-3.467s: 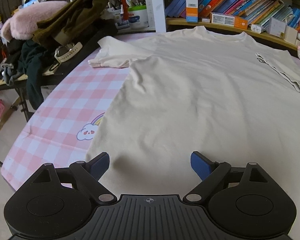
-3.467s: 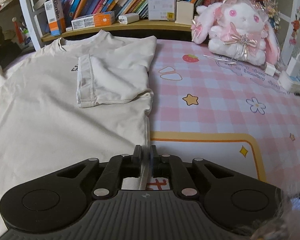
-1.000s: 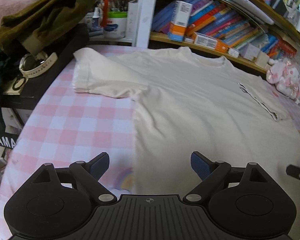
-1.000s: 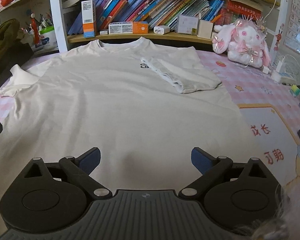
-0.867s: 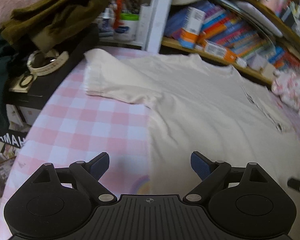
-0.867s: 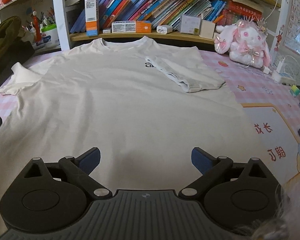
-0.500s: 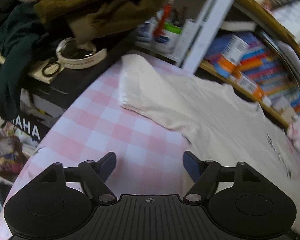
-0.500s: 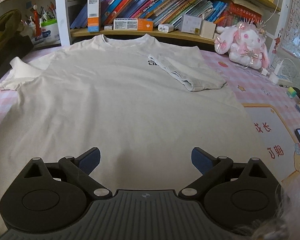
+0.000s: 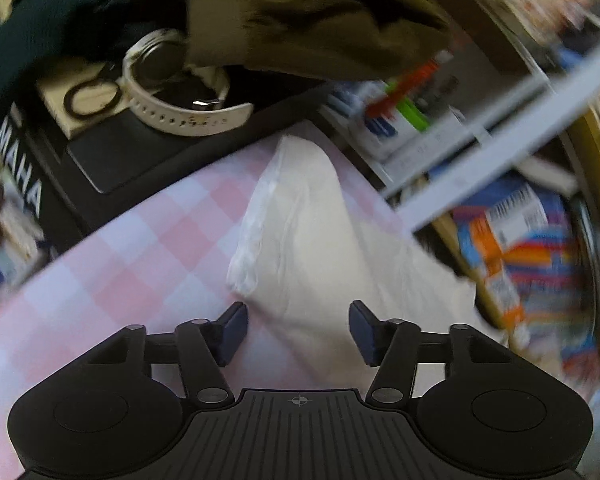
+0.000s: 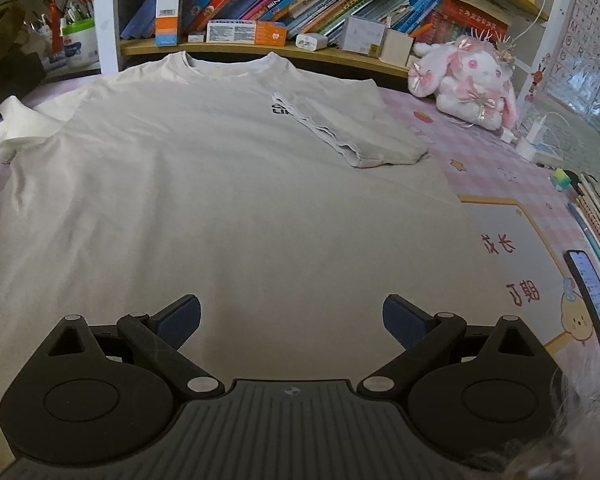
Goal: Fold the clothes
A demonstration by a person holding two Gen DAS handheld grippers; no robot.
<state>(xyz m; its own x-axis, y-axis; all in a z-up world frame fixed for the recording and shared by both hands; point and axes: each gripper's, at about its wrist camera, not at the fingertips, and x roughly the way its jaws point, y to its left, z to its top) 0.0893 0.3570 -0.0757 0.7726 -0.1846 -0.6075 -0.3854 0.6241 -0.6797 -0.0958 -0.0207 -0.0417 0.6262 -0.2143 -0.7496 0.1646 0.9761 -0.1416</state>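
Observation:
A cream T-shirt [image 10: 204, 184] lies flat, front up, on the pink checked table cover [image 9: 132, 264]. Its right sleeve [image 10: 364, 136] is folded in over the chest. The left sleeve [image 9: 296, 216] still lies spread out to the side; in the right wrist view the left sleeve [image 10: 16, 128] shows at the far left. My left gripper [image 9: 298, 326] is open, its fingers either side of that sleeve's lower corner, with nothing held. My right gripper [image 10: 292, 316] hovers open over the shirt's lower middle, holding nothing.
A black keyboard [image 9: 112, 156] with a white watch [image 9: 180, 108] and piled dark clothes [image 9: 300, 24] borders the table's left side. Bookshelves [image 10: 292, 4] run along the back. A pink plush rabbit [image 10: 464, 80], a charger [image 10: 532, 140] and a phone [image 10: 592, 300] sit at the right.
My left gripper has swung left and forward from the shirt's hem to the spread left sleeve, staying open. The right gripper, shut on the hem 3.5 s ago, is open and nearly still.

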